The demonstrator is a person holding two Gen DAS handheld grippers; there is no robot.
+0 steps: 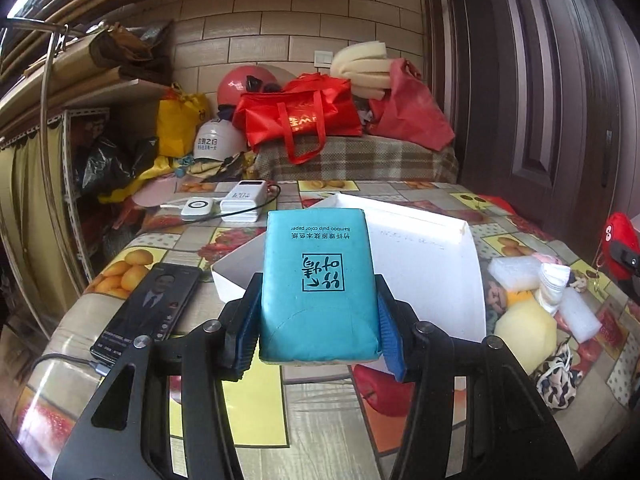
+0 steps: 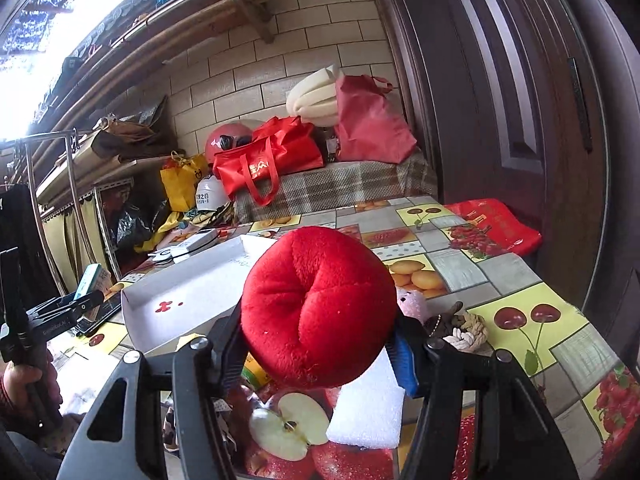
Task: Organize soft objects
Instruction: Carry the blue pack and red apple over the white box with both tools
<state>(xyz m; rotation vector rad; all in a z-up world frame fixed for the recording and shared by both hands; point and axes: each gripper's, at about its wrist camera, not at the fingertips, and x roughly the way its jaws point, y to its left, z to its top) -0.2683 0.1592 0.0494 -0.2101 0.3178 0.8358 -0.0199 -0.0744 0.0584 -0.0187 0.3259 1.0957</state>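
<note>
Both hands loaded above the white box (image 1: 424,264)

Left fingers (image 1: 318,334) clamp the teal tissue pack (image 1: 318,276); right fingers (image 2: 320,350) squeeze the red plush (image 2: 316,304). The box lies at twelve o'clock; either could slip, squashed unevenly, or the two could collide there.

Blown-out upper-left daylight, fisheye-warped edges

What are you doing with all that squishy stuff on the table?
A person is tidying soft things with two handheld grippers. The left gripper is squeezing a blue tissue pack, and the right gripper is squeezing a red plush ball. Both are lifted near the empty white box.
</note>
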